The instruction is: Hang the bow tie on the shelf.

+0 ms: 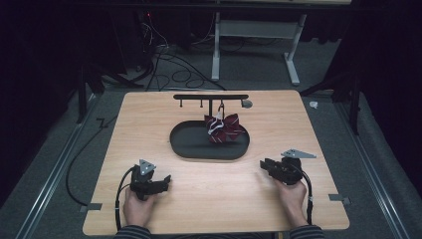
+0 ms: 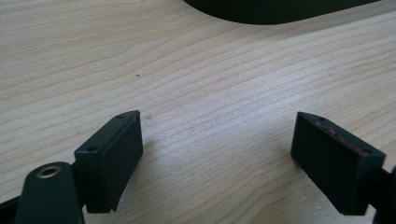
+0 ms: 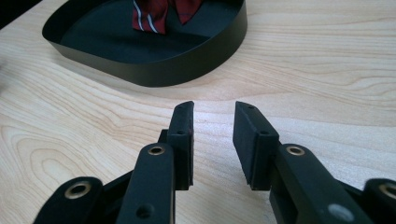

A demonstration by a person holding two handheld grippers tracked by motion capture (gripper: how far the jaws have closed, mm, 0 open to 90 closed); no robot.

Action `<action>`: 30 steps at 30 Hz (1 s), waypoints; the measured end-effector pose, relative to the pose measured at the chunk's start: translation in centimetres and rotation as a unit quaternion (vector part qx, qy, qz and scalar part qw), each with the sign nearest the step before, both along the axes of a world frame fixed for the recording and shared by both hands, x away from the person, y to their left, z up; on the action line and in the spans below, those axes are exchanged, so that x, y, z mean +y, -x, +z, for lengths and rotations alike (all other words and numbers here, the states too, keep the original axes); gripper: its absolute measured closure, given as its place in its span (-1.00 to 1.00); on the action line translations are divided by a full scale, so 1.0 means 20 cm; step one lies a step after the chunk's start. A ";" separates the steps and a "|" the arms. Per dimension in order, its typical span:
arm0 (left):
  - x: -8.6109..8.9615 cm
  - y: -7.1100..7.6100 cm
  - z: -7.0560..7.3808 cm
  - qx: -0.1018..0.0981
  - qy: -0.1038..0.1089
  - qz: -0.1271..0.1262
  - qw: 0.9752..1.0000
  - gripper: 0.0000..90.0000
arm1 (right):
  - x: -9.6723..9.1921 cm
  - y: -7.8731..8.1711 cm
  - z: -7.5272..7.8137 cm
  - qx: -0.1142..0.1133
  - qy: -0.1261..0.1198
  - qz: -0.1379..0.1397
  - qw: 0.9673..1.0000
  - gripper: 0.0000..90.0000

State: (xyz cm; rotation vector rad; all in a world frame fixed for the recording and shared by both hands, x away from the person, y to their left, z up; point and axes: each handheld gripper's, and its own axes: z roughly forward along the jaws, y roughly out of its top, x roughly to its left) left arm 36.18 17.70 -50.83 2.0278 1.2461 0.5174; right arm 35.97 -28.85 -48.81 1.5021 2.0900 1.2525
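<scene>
Both hands low at the near edge, striped sleeves just peeking in. Left tool rests in the left hand, jaws spread wide with nothing between them. Right tool, gripped by the right hand, points inward, jaws parted a little, nothing held

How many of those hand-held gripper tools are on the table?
2. The left gripper sits near the table's front left; the right gripper near its front right, each held in a hand, jaws open and empty.
</scene>
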 end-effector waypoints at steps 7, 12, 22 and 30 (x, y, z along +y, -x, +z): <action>0.00 0.00 0.00 0.000 0.000 0.000 1.000 -0.62 | 0.01 -0.01 -0.01 0.006 0.009 0.000 1.000 0.57; 0.00 0.00 0.00 0.000 0.000 0.000 1.000 -0.62 | 0.04 0.00 -0.02 0.008 0.030 0.004 1.000 0.55; 0.00 0.00 0.00 0.000 -0.001 0.000 1.000 -0.62 | 0.07 -0.01 -0.04 0.009 0.053 0.008 0.999 0.54; 0.00 0.00 0.00 0.000 0.000 0.000 1.000 -0.62 | 0.09 -0.01 -0.05 0.014 0.075 0.011 0.997 0.52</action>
